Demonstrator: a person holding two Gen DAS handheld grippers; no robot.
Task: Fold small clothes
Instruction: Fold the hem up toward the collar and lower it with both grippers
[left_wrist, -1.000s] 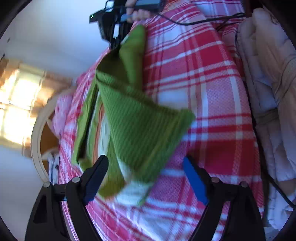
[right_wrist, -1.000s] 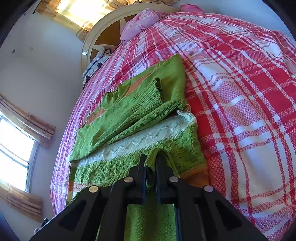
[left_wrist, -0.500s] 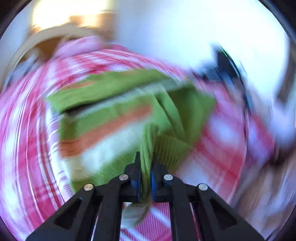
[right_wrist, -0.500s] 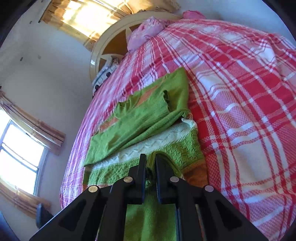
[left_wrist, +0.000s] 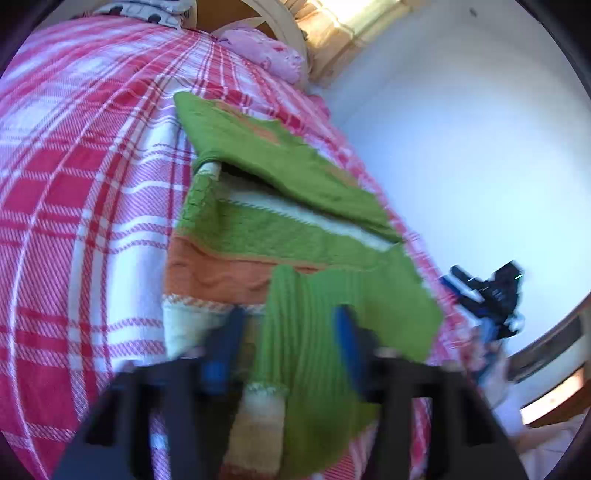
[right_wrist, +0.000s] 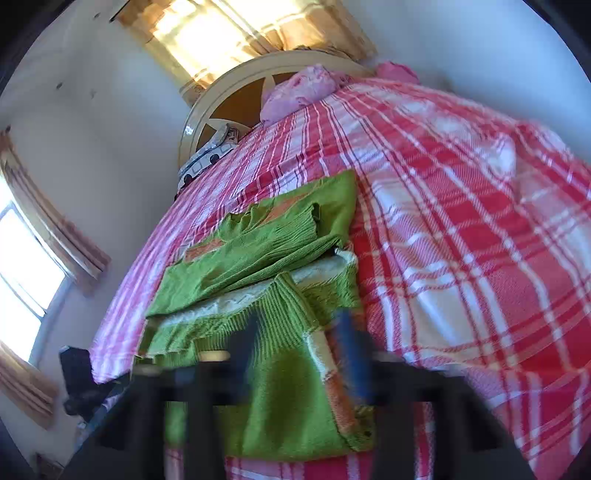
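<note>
From my left gripper (left_wrist: 284, 350) I see its blue-padded jaws have just been opening and now stand released, with the ribbed green sleeve (left_wrist: 291, 332) of the small green knit sweater with orange and cream stripes (left_wrist: 258, 236) lying loose between them, no pad pressing on it. The sweater spreads away ahead of this gripper on the red-and-white checked bedspread (left_wrist: 74, 192), one sleeve already laid across its far part. My worry here is that if I pull this gripper back low, a pad could snag the rib knit and drag the sleeve off the body, undoing the fold. Off to the right of it, past the bed's edge, the other gripper shows as a dark blur. From my right gripper (right_wrist: 299, 347) the jaws have likewise just been opening and stand released, straddling the near folded edge of the sweater, green rib between them and the striped cuff (right_wrist: 325, 354) just beside the right pad. Blur hides whether that pad brushes the cuff. Lifting out crookedly could flip that edge open, and the fold lies close to the bed's near edge, so a tug toward me might slide the garment off.
</note>
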